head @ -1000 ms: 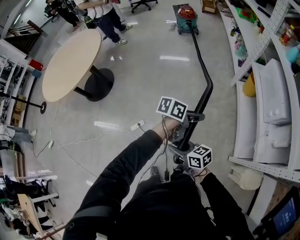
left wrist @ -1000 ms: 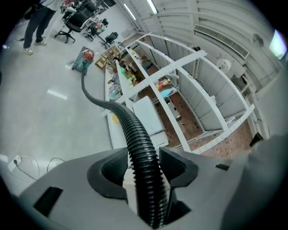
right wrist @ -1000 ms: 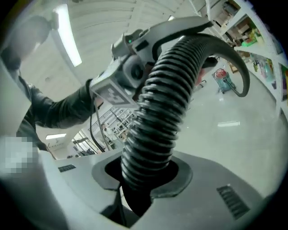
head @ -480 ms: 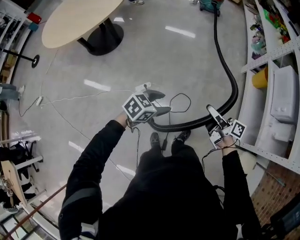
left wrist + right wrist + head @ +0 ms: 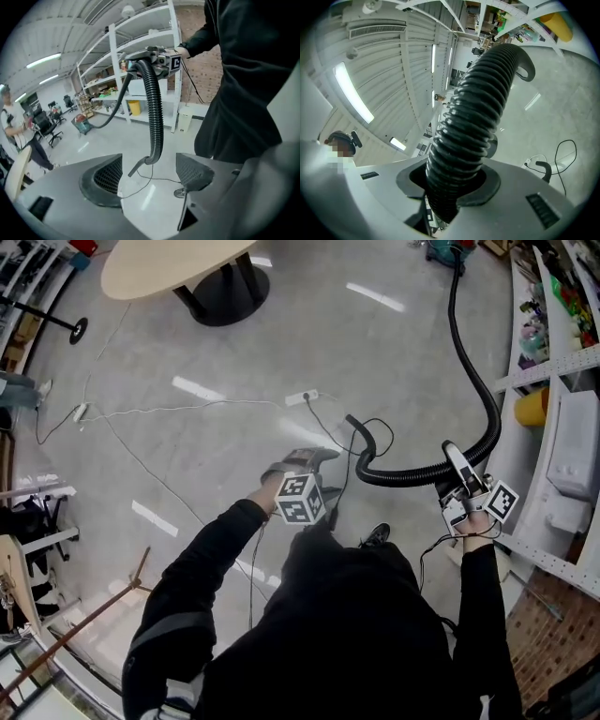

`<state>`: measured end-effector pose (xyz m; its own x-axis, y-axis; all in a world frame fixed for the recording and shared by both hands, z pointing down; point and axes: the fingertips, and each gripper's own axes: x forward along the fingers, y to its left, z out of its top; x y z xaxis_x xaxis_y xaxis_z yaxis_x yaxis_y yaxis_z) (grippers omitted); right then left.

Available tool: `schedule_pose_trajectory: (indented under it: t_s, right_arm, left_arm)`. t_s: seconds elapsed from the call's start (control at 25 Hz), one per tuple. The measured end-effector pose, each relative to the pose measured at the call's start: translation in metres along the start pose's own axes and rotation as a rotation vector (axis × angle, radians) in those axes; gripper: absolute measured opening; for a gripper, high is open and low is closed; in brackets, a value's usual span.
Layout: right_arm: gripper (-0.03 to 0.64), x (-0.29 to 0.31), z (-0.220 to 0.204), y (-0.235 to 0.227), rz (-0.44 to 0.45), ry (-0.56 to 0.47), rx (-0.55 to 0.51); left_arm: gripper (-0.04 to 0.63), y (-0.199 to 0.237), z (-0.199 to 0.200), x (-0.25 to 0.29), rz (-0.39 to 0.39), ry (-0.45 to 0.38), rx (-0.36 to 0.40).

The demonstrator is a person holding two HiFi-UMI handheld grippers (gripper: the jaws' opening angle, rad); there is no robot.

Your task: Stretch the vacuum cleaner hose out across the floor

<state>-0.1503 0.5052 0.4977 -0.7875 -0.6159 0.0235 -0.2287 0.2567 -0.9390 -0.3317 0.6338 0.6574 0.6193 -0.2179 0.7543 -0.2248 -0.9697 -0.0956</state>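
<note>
Far left of the head view: thin white cable (image 5: 187, 409) trailing over the grey floor (image 5: 234, 343). Left of centre: left tool (image 5: 302, 460) tipped down toward the floor, jaws spread, having just been opening wider, pinching nothing. In the left gripper view, same tool (image 5: 150, 176) with only bare floor between its pads; free end of the black ribbed hose (image 5: 154, 108) hanging beyond them, untouched. Right of centre in the head view: hose (image 5: 412, 474) hooking round at its loose end, then running rightward into the right tool (image 5: 457, 470). In the right gripper view, jaws pressed tight onto the hose (image 5: 473, 126). Upper right: hose arcing beside the shelving (image 5: 562, 362) up to the vacuum cleaner (image 5: 441, 247) at the top edge.
</note>
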Motion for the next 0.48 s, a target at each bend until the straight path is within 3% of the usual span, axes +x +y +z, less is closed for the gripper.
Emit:
schedule_pose_trajectory:
  t_s: [0.24, 0.4, 0.48]
  right_arm:
    - [0.141, -0.041, 0.019, 0.017, 0.098, 0.001, 0.032]
    - [0.141, -0.089, 0.038, 0.018, 0.196, 0.008, 0.076]
    - [0.143, -0.118, 0.050, 0.012, 0.233, 0.007, 0.094]
  left_arm:
    - [0.350, -0.067, 0.063, 0.073, -0.066, 0.018, 0.147]
    - [0.345, -0.095, 0.099, 0.109, 0.041, 0.064, 0.144]
    - [0.224, -0.115, 0.124, 0.121, 0.056, 0.055, 0.086]
